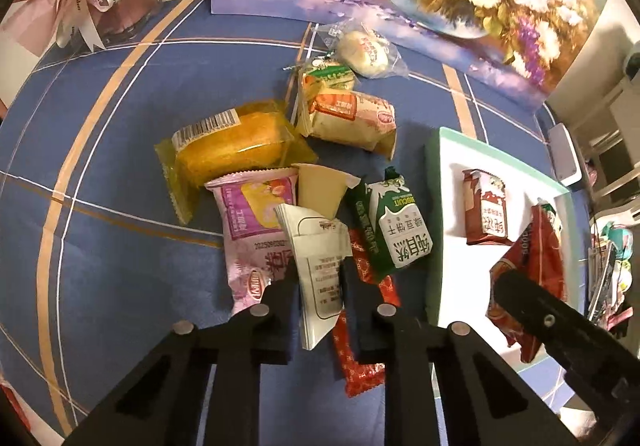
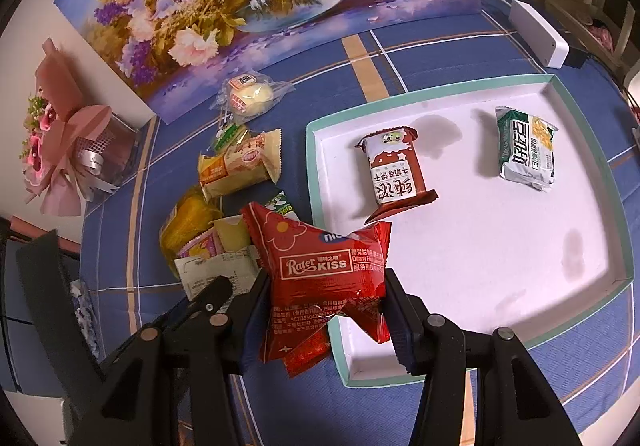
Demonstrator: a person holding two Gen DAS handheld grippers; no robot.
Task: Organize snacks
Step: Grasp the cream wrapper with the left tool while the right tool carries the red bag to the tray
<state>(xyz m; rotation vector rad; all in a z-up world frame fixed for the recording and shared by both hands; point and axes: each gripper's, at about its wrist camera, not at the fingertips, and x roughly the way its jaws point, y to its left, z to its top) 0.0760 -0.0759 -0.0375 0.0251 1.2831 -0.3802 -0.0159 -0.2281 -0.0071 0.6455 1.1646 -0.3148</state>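
Fig. 1: both grippers carrying snacks from pile to tray.
Right gripper point(image 2: 324, 310) is pinching red Rater Kiss pack point(image 2: 320, 274) over tray point(image 2: 472, 246) edge, w/ 2 packs already inside; left gripper point(image 1: 320, 286) is clamping white sachet point(image 1: 316, 262) above the pile, likely next for tray.

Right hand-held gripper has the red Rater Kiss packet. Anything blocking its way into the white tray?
Nothing visible blocks it. The right hand-held gripper holds the red Rater Kiss packet at the white tray near corner. Inside, the brown biscuit packet and green packet lie farther back, leaving bare floor ahead.
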